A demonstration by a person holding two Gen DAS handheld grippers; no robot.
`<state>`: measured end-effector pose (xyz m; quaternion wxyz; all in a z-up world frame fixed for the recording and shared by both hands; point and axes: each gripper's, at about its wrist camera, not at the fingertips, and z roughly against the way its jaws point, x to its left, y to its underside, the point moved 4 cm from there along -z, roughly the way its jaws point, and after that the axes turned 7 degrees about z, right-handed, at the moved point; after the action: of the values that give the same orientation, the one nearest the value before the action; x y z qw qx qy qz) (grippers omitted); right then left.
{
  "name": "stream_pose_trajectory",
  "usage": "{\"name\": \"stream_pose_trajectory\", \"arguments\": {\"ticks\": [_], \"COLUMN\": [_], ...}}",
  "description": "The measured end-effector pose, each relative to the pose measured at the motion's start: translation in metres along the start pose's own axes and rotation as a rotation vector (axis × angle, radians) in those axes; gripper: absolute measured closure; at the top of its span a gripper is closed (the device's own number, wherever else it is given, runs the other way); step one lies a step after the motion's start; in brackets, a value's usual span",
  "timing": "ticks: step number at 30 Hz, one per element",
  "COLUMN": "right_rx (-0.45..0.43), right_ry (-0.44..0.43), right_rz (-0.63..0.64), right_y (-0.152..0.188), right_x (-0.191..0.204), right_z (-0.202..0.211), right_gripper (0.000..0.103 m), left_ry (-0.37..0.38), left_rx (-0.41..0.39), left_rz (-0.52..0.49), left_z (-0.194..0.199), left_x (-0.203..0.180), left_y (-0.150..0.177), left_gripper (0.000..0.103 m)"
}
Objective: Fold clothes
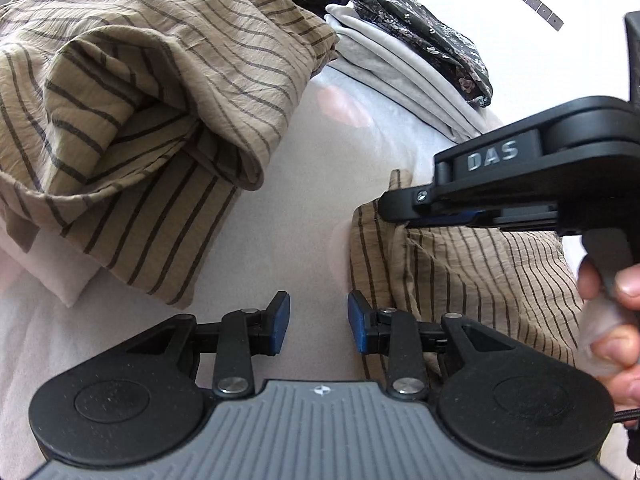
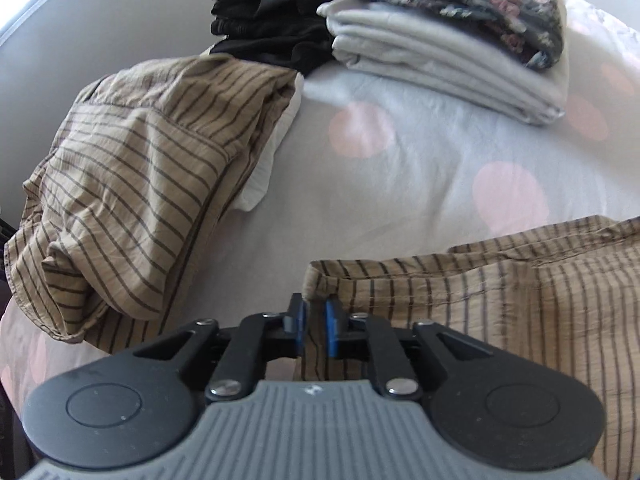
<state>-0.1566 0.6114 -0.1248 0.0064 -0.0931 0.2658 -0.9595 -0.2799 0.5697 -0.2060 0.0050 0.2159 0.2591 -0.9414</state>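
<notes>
Right hand-held gripper (image 2: 316, 326) set narrowly apart over the near-left corner of the striped tan shirt (image 2: 500, 300), flat on the bed (image 2: 400, 184); no clear pinch yet. Left hand-held gripper (image 1: 319, 325) open, empty. Risk: closing too shallow, thin hem slipping out, fold going crooked.

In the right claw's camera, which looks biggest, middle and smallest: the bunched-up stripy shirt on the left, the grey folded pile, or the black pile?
1. Bunched-up stripy shirt, biggest, though it also lies nearer the camera.
2. Grey folded pile.
3. Black pile, smallest, but it is farthest away and partly cut off at the top.
</notes>
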Motion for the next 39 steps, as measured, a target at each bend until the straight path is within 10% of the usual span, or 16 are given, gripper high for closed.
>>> {"name": "stream_pose_trajectory", "arguments": {"ticks": [23, 31, 33, 39], "right_rx": [0.001, -0.011, -0.022, -0.074], "right_ry": [0.089, 0.145, 0.151, 0.075], "right_rz": [0.146, 0.181, 0.175, 0.144], "right_y": [0.135, 0.167, 0.169, 0.166], "right_x": [0.011, 0.02, 0.019, 0.024], "right_z": [0.096, 0.08, 0.078, 0.1], "right_gripper": [0.062, 0.065, 0.088, 0.096], "left_ry": [0.044, 0.081, 0.087, 0.127], "left_rx": [0.049, 0.103, 0.108, 0.093], "left_rz": [-0.076, -0.117, -0.124, -0.103], "left_z": [0.011, -0.001, -0.002, 0.008], "left_x": [-0.027, -0.036, -0.037, -0.035], "left_y": [0.011, 0.023, 0.025, 0.024], "left_gripper": [0.049, 0.066, 0.073, 0.093]}}
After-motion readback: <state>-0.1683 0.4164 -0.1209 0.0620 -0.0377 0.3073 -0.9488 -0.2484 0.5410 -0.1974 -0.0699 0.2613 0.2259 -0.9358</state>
